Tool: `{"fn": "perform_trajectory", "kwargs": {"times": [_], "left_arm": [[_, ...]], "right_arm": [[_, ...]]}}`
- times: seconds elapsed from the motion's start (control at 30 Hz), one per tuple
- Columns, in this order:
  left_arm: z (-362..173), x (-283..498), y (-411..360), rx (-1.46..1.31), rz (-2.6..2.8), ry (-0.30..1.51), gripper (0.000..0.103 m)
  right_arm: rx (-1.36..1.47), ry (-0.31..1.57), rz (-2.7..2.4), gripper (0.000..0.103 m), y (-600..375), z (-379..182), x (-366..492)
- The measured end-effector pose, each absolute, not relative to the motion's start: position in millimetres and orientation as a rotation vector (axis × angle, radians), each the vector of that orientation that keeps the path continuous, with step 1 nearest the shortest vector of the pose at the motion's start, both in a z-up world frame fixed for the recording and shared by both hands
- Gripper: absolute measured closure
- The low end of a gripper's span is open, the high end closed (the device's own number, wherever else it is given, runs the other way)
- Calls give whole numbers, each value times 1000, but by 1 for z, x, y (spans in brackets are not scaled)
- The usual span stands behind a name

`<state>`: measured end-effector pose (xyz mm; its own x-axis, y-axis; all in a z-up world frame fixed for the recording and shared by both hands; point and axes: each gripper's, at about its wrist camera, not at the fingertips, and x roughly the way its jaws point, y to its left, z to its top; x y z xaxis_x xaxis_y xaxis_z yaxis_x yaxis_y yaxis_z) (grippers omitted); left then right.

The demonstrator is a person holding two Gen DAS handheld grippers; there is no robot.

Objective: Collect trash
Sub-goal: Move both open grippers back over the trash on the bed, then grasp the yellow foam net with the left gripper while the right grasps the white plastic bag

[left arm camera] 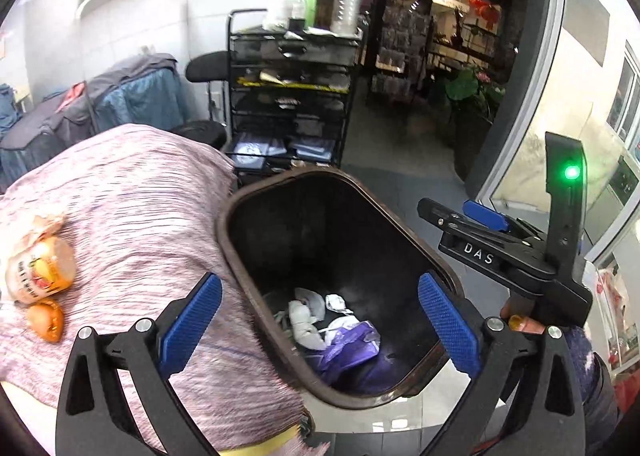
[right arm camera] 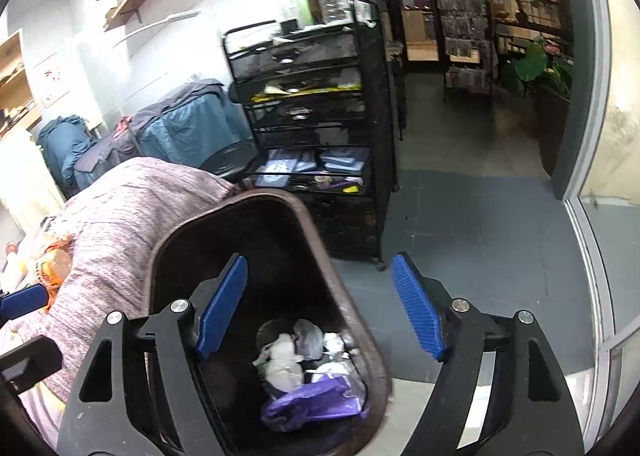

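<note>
Both claws hang over the open brown bin (left arm camera: 320, 223), and neither has hold of anything. The left claw (left arm camera: 320, 320) stands spread as wide as it goes, one blue pad over the cloth and the other over the bin's right rim, with nothing between them but the bin's mouth. The right claw (right arm camera: 320, 308) is also well open and empty; in the left wrist view it shows at the right of the frame, beside the bin. At the bottom of the bin lie crumpled white paper (right arm camera: 284, 364) and a purple plastic bag (right arm camera: 316, 400), so part of the collecting looks done. What seems left sits at the left edge of the left wrist view: an orange snack wrapper (left arm camera: 40, 268) and a smaller orange scrap (left arm camera: 46, 320) just below it, both resting on the pinkish striped cloth (left arm camera: 140, 215) that covers the counter, well apart from the bin. The wrapper's long axis runs roughly up and down the frame, its crinkled, torn end pointing toward the upper left. The bin's long axis runs from upper left to lower right in that view, its mouth facing up toward the cameras.
</note>
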<state>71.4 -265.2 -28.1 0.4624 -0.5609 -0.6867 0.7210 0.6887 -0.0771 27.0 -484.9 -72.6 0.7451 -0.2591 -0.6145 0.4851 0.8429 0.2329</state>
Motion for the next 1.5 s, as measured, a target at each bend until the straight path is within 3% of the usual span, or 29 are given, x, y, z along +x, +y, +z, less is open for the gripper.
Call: {"fn": "perform_trajectory", "kwargs": {"times": [0.3, 1.1, 1.5], "left_arm": [[-6, 76, -208, 198, -685, 678, 6], [-29, 139, 5, 101, -203, 741, 6], [-41, 187, 54, 57, -146, 797, 6]], "right_arm": [[296, 594, -192, 18, -417, -58, 62], [27, 694, 340, 17, -224, -24, 166], [-78, 744, 455, 17, -157, -16, 250]]}}
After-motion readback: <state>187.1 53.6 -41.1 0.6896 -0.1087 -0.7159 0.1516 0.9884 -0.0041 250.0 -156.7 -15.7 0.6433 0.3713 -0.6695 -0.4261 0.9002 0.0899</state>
